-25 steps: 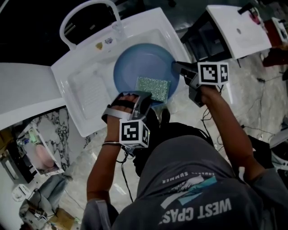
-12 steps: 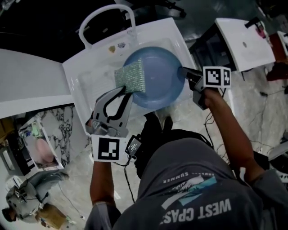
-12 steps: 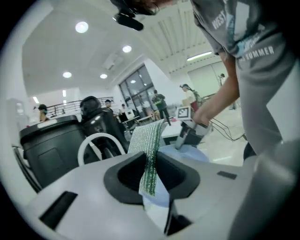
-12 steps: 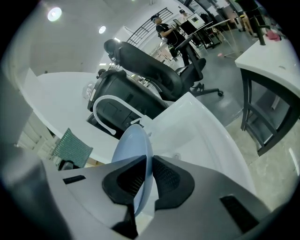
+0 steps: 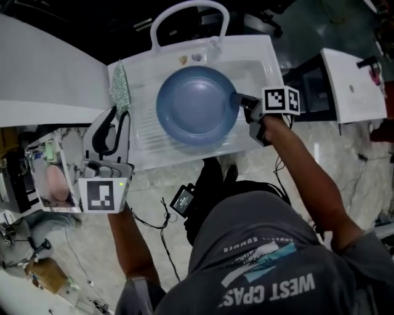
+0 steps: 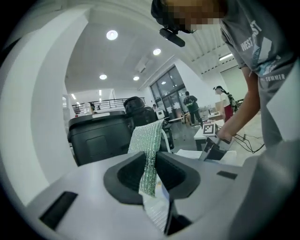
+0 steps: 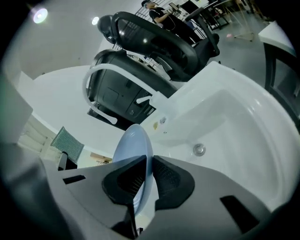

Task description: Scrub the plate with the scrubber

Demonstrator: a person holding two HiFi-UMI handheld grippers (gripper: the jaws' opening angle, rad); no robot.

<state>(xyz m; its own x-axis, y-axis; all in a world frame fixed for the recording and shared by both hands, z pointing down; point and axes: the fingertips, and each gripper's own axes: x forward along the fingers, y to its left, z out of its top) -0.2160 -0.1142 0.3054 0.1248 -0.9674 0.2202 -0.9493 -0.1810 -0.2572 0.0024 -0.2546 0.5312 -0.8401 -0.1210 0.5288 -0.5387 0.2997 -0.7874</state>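
A round blue plate (image 5: 196, 106) is held over the white sink (image 5: 261, 55). My right gripper (image 5: 238, 100) is shut on the plate's right rim; in the right gripper view the plate (image 7: 136, 150) stands edge-on between the jaws. My left gripper (image 5: 118, 109) is at the sink's left edge, shut on a green sparkly scrubber (image 5: 120, 86), which is off the plate. In the left gripper view the scrubber (image 6: 147, 150) sticks up from between the black pads, and the right gripper (image 6: 212, 146) shows beyond it.
A curved white faucet (image 5: 188, 15) arches over the sink's far edge. A white counter (image 5: 43, 67) lies left of the sink. A drain (image 7: 199, 149) sits in the basin. A white side table (image 5: 360, 83) stands to the right. Cables lie on the floor (image 5: 154, 203).
The left gripper has carried the scrubber off the plate, leftward to the sink's left edge. The right gripper has kept hold of the plate's rim.
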